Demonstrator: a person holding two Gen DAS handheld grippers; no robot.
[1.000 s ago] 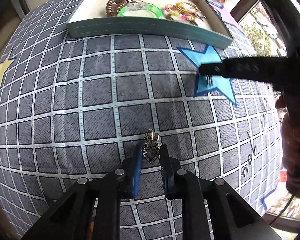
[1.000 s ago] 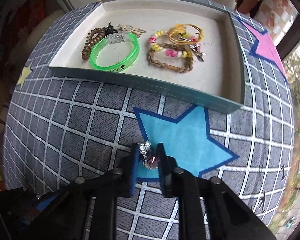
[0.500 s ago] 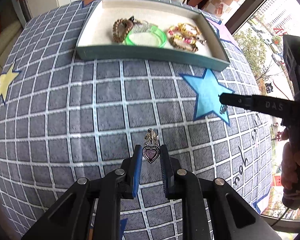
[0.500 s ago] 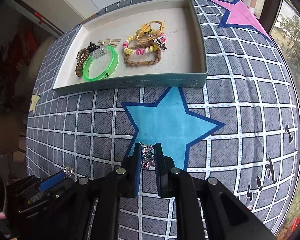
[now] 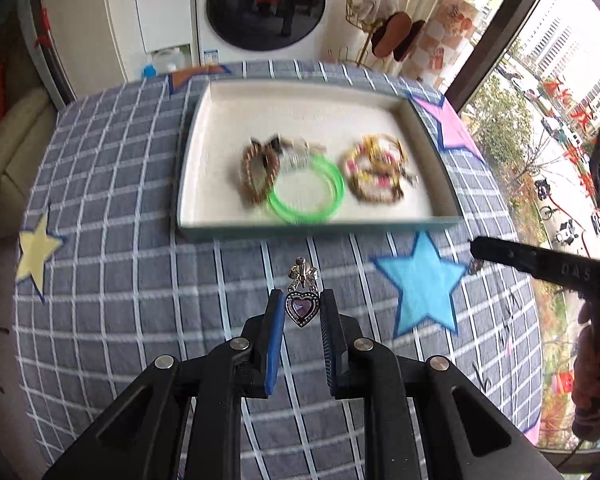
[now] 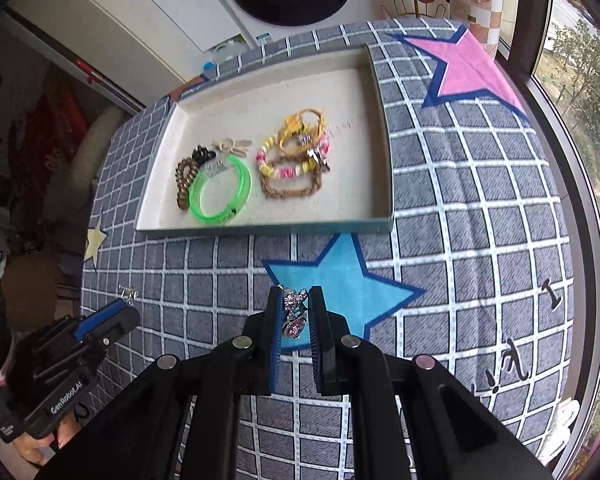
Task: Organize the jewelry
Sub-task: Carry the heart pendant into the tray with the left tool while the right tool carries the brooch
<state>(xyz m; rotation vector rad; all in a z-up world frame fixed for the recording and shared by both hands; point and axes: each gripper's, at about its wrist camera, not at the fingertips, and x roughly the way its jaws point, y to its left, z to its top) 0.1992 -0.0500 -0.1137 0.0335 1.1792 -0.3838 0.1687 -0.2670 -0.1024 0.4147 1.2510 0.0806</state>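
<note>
My left gripper (image 5: 300, 304) is shut on a purple heart earring (image 5: 301, 309) with a silver bow on top, held above the checked cloth. My right gripper (image 6: 296, 308) is shut on a matching pink heart earring (image 6: 294, 318), held above the blue star (image 6: 340, 280). The shallow tray (image 5: 320, 226) lies ahead of both grippers, its rim also plain in the right wrist view (image 6: 268, 229). It holds a green bangle (image 6: 220, 194), a brown coil band (image 6: 184, 180), beaded bracelets (image 6: 288, 168) and a yellow ring piece (image 6: 300, 128). Each gripper shows in the other's view: the right one (image 5: 540, 264), the left one (image 6: 100, 320).
The grey checked cloth (image 6: 480, 220) bears a pink star (image 6: 464, 68) at the far right and a yellow star (image 5: 36, 252) at the left. A window (image 5: 540, 80) runs along the right side. A white appliance with a round dark door (image 5: 264, 4) stands behind the table.
Both grippers have risen and pulled back from the cloth with their earrings. The tray now sits lower in both views, and the room behind shows.
</note>
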